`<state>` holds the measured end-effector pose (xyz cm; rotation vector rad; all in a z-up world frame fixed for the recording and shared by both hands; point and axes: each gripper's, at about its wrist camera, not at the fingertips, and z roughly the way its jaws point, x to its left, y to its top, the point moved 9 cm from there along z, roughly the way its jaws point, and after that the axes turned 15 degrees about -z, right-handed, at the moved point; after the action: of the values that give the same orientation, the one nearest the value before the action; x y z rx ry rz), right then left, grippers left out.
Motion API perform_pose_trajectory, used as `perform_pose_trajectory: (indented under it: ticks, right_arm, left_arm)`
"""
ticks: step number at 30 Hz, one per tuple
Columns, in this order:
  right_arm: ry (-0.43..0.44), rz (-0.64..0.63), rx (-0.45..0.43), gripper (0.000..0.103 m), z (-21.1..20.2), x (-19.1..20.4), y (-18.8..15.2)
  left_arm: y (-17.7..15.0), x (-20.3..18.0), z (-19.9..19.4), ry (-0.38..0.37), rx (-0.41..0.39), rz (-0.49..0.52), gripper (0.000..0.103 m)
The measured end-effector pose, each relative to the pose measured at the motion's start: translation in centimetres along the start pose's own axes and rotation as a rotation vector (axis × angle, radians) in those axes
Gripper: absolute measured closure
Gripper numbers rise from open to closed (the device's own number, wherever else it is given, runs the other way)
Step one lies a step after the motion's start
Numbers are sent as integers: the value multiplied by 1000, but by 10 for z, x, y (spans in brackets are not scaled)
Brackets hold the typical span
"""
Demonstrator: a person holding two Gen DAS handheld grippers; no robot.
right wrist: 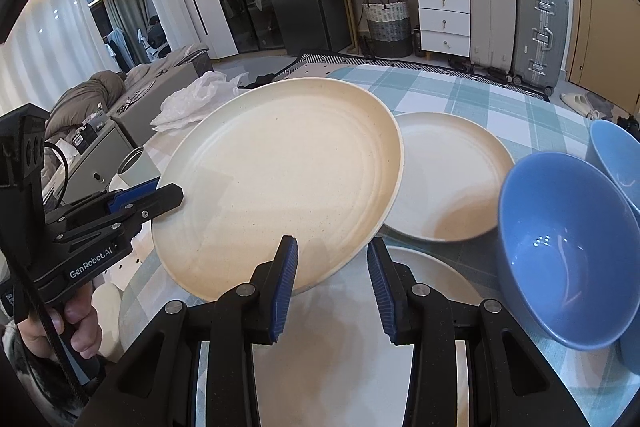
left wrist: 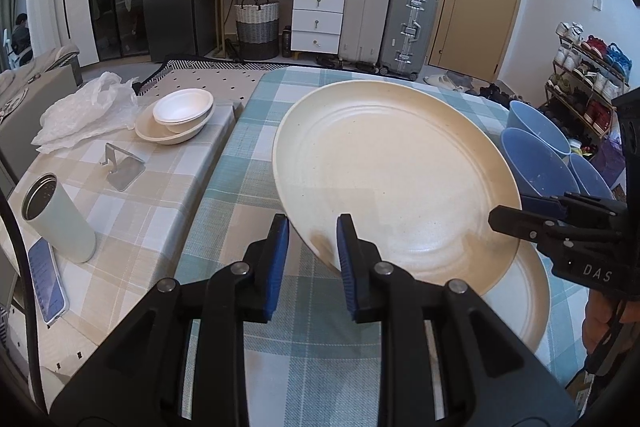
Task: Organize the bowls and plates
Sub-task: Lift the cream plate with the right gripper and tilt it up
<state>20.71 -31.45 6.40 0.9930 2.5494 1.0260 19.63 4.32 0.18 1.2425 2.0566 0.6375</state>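
A large cream plate (left wrist: 392, 179) hangs tilted above the checked tablecloth, carried by both grippers. My left gripper (left wrist: 312, 223) is shut on its near rim; in the right wrist view it (right wrist: 168, 193) bites the plate's (right wrist: 280, 179) left edge. My right gripper (right wrist: 332, 247) is shut on the opposite rim and reaches in from the right (left wrist: 504, 217) in the left wrist view. A second cream plate (right wrist: 452, 179) lies on the table beyond it, and a white plate (right wrist: 360, 327) lies under my right gripper. Blue bowls (right wrist: 560, 259) stand to the right.
On the left part of the table sit stacked white bowls (left wrist: 180, 115), a crumpled plastic bag (left wrist: 88, 107), a metal stand (left wrist: 120, 167), a pale cup (left wrist: 56, 219) and a phone (left wrist: 46, 283). More blue bowls (left wrist: 536, 163) crowd the right edge.
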Motion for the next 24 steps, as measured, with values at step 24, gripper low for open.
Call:
perform_pose_trajectory:
  ticks: [24]
  right_arm:
    - [-67,46,-31,66,-49,7,-43]
  left_arm:
    - [-44,-36,-55,-67,-11,80,81]
